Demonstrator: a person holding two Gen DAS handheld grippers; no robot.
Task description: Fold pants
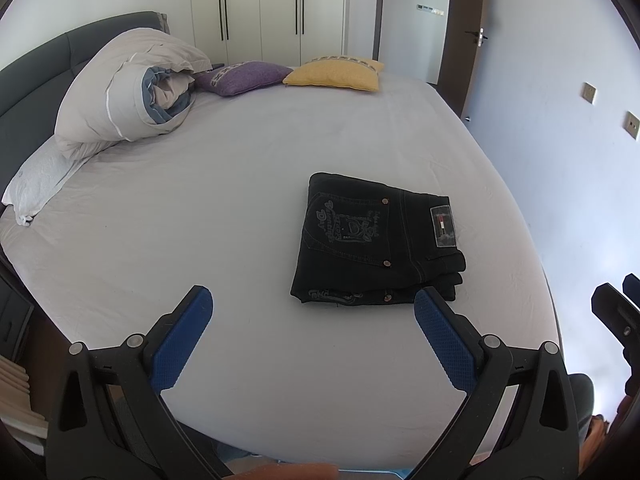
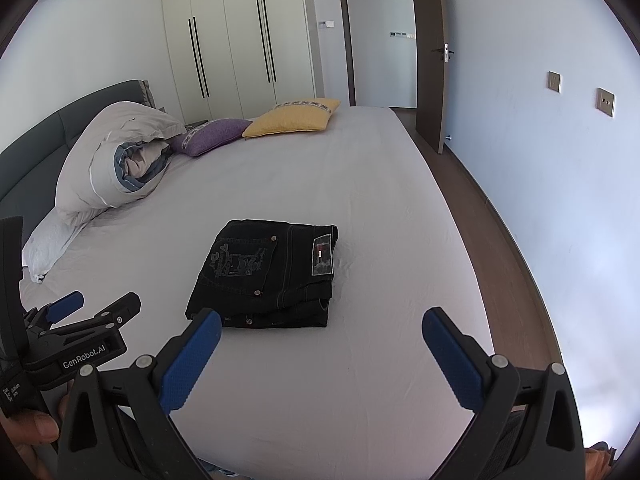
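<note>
Black jeans (image 1: 376, 240) lie folded into a compact rectangle on the bed's pale sheet (image 1: 240, 200), back pocket embroidery and waist label facing up. My left gripper (image 1: 314, 300) is open just short of their near edge, holding nothing. In the right wrist view the same jeans (image 2: 266, 272) sit ahead and slightly left, and my right gripper (image 2: 322, 320) stands open and empty before them. The left gripper (image 2: 94, 302) shows at that view's left edge with a hand below it; the right gripper's tip (image 1: 616, 300) shows at the left view's right edge.
A rolled duvet (image 1: 124, 88) and a white pillow (image 1: 36, 184) lie by the dark headboard (image 1: 32, 76). Purple (image 1: 240, 76) and yellow (image 1: 336, 74) cushions rest at the bed's far side. Wardrobe doors, an open door (image 2: 430, 56) and the wooden floor (image 2: 500, 240) flank the bed on the right.
</note>
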